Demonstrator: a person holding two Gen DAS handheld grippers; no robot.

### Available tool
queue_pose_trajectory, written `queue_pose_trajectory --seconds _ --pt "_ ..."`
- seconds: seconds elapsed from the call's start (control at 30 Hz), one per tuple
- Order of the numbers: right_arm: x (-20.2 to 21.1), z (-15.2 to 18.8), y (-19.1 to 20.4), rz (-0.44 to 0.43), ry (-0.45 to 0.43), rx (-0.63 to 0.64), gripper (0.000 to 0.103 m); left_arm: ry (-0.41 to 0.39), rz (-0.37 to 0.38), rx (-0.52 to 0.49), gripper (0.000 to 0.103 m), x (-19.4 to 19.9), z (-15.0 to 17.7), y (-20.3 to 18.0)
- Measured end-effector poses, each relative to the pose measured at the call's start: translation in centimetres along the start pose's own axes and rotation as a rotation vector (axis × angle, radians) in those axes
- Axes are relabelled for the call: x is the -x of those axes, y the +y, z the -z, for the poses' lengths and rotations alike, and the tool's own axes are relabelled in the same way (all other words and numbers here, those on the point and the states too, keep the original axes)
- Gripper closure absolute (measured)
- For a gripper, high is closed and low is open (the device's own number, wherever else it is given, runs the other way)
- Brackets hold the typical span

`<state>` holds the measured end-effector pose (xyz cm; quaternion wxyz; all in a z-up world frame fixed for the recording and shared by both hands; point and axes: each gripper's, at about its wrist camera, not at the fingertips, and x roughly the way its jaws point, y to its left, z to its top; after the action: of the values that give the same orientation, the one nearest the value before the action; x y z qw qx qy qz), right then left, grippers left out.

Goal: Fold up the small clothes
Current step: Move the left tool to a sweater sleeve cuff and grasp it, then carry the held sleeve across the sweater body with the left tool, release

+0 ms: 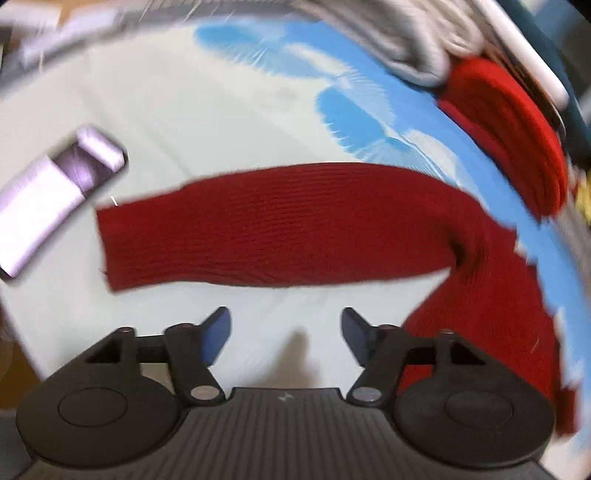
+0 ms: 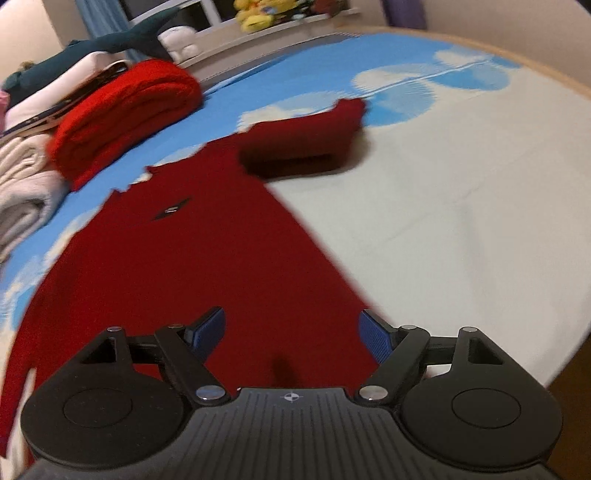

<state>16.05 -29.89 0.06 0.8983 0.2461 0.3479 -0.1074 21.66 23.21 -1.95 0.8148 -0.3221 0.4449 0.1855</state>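
A dark red sweater (image 2: 192, 266) lies flat, its sleeve (image 1: 273, 225) stretched sideways. Left gripper (image 1: 286, 332) and right gripper (image 2: 291, 330) hover released, grasping nothing. Pinching one knit layer could drag the sweater toward the folded stack (image 2: 122, 114) beyond its collar.

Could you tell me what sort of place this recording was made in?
Most likely a bedroom. The dark red sweater lies spread on a bed sheet printed with blue and white clouds, folded clothes are stacked at its edge, and plush toys sit on a shelf behind.
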Motion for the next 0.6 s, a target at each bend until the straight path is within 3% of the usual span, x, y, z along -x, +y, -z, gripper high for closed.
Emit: queue_pose_trajectory --seconds 0.17,0.27,0.33,0.4,0.43,0.6 --pt "-0.7 0.1 3.9 -0.03 -0.027 0.086 0.023 0.105 0.104 0.317 0.034 -4.4 -2.1 1.9" --pt "-1.3 -0.3 5.4 -0.025 -0.05 0.132 0.023 0.071 0.154 0.475 0.026 -5.4 -3.3 2.8" --pt "-1.7 -0.7 6.1 -0.026 -0.055 0.142 0.023 0.057 0.156 0.583 0.029 -5.8 -4.2 3.3" --pt "-2.4 -1.4 6.4 -0.032 -0.058 0.137 0.023 -0.006 0.13 0.65 0.071 -6.1 -5.5 3.9" --pt "-2.9 -1.9 6.6 -0.035 -0.063 0.137 0.023 -0.028 0.094 0.648 0.087 -6.3 -6.4 3.9" --pt "-4.7 -3.6 8.3 -0.01 -0.126 0.217 0.024 -0.167 0.07 0.581 0.089 -4.7 -11.7 2.0"
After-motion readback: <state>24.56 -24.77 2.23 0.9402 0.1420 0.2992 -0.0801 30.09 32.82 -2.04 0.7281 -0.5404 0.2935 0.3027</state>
